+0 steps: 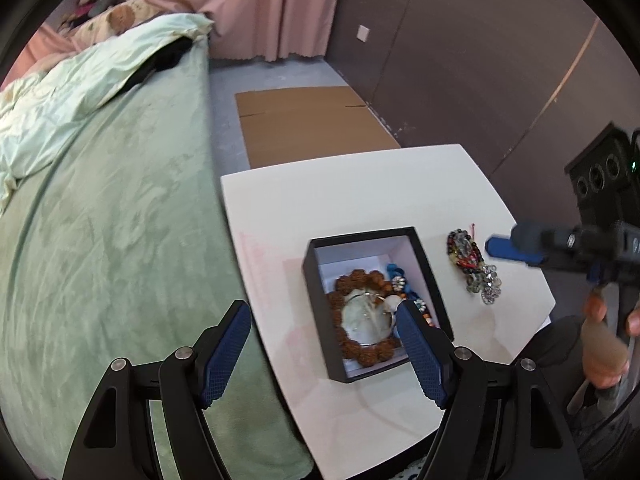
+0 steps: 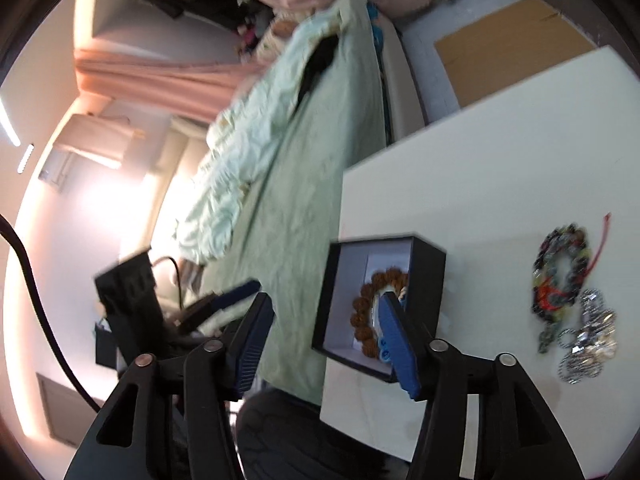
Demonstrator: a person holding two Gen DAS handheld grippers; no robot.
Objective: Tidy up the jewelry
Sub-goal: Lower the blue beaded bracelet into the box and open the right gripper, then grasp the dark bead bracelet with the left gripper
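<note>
Both the left gripper [image 1: 324, 344] and right gripper [image 2: 324, 340] are hovering wide open and empty, since the beaded bracelets [image 1: 474, 266] are lying on the white table [image 1: 360, 192] beside the black box [image 1: 424, 264], awaiting pickup.

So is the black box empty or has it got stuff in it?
Not empty. The open black cardboard box has no lid on and holds a brown wooden bead bracelet with other small jewelry beside it.

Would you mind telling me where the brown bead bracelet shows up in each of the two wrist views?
Left wrist: brown bead bracelet lies inside the black box, centre-right, low in the frame.
Right wrist: bracelet in the same box, just below centre, partly hidden by a blue finger.
Shared landmark: the loose jewelry pile on the white table, right of the box.
</note>
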